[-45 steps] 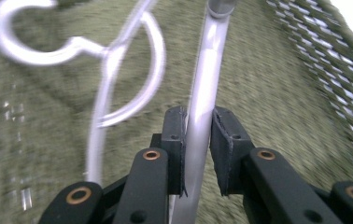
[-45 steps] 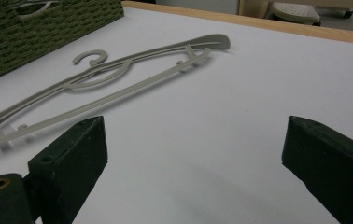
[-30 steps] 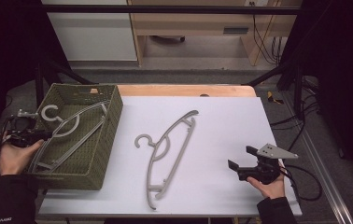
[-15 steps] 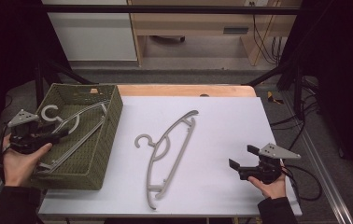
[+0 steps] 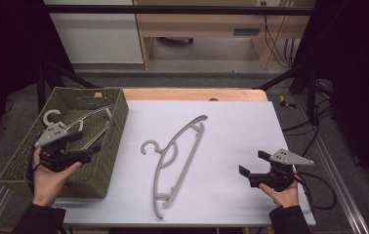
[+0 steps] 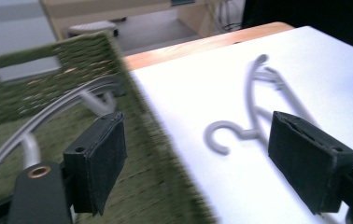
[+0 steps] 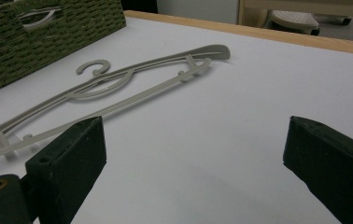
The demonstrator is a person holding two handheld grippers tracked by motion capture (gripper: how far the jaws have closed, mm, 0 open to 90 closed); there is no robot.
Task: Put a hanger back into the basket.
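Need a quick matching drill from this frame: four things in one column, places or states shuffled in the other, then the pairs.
Things:
1. hanger in the basket
2. hanger on the table
3. left gripper
4. right gripper

Places or states:
A. flat on the white table top, hook toward the basket
B. open and empty, over the near right part of the table
C. inside the green woven basket, hook at its far left
D. jaws just opened, nothing between them, over the basket's right wall

Pairs: 1-C, 2-A, 3-D, 4-B
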